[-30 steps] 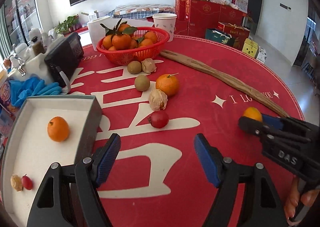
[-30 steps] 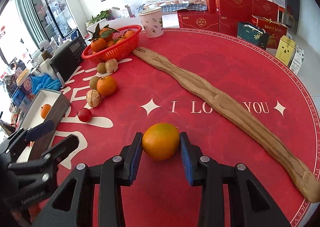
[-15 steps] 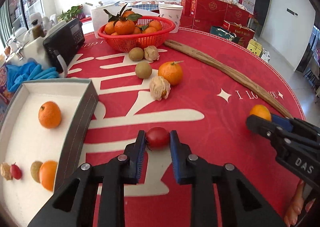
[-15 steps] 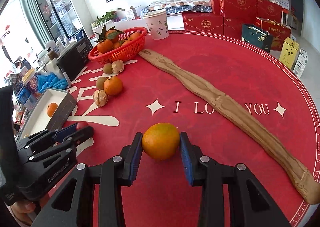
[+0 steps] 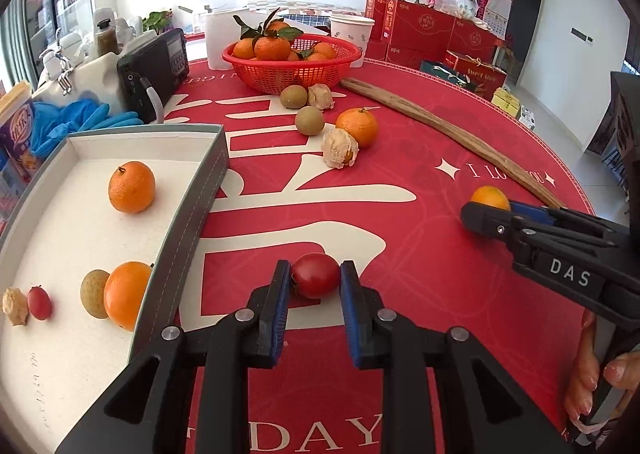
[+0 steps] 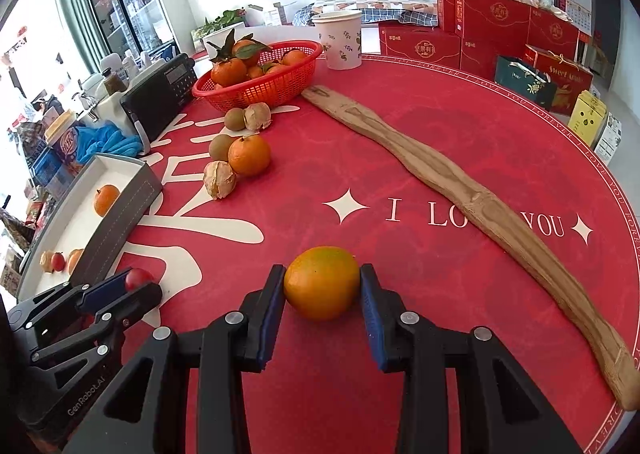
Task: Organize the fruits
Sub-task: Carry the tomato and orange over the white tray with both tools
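Note:
My left gripper (image 5: 315,280) is shut on a small red tomato (image 5: 315,275) just above the red tablecloth, right of the grey tray (image 5: 188,214). The tray holds two oranges (image 5: 131,187), a kiwi (image 5: 94,293), a small red fruit (image 5: 39,303) and a husked fruit (image 5: 15,307). My right gripper (image 6: 322,286) is shut on an orange (image 6: 322,282) near the table's front. Loose on the cloth lie an orange (image 5: 357,127), two kiwis (image 5: 309,121) and two husked fruits (image 5: 339,148). A red basket (image 5: 292,66) of tangerines stands behind them.
A long wooden strip (image 6: 460,198) runs diagonally across the right of the table. A black radio (image 5: 154,72), blue gloves (image 5: 76,122), a paper cup (image 5: 351,34) and a paper roll (image 5: 224,34) line the far-left edge. Red gift boxes (image 6: 500,30) stand beyond the table.
My left gripper moved forward over the red tomato and its wide jaws shut on it. The tray came further into view. The right gripper kept its hold on the orange.

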Demonstrator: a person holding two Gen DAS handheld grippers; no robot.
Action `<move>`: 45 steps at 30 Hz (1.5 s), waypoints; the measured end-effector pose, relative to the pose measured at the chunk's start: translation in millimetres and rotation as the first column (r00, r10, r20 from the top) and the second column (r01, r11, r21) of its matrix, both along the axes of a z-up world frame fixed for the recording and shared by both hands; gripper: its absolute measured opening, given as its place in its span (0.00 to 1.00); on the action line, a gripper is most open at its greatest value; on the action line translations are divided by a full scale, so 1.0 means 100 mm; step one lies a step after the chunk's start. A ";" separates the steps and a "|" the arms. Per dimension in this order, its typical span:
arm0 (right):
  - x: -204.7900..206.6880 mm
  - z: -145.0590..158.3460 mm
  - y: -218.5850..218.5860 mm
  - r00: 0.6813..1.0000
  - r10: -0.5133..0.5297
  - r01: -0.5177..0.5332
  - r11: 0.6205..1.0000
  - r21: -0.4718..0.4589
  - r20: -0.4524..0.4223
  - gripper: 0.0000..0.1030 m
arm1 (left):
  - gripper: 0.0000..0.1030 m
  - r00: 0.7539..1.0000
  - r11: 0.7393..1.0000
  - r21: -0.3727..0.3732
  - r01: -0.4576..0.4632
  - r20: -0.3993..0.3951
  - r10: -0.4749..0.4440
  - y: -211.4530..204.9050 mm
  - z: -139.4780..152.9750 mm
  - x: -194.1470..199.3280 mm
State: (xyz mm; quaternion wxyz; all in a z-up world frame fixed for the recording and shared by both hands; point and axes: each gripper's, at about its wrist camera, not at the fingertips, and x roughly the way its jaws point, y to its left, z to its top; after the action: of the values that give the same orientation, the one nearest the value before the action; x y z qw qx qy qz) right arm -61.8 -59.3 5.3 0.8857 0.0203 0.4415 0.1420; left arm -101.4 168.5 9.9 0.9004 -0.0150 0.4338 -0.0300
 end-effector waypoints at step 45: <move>0.02 0.01 0.09 1.000 0.009 -0.009 0.999 0.050 0.008 0.37 | 0.26 0.996 1.000 -0.005 0.009 0.092 -0.008 0.05 0.17 -0.18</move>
State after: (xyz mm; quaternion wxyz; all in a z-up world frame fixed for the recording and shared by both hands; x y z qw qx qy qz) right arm -60.3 -50.6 6.0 0.8860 0.0399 0.4345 0.1570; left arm -119.0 173.4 27.1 0.9191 -0.0144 0.3920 -0.0359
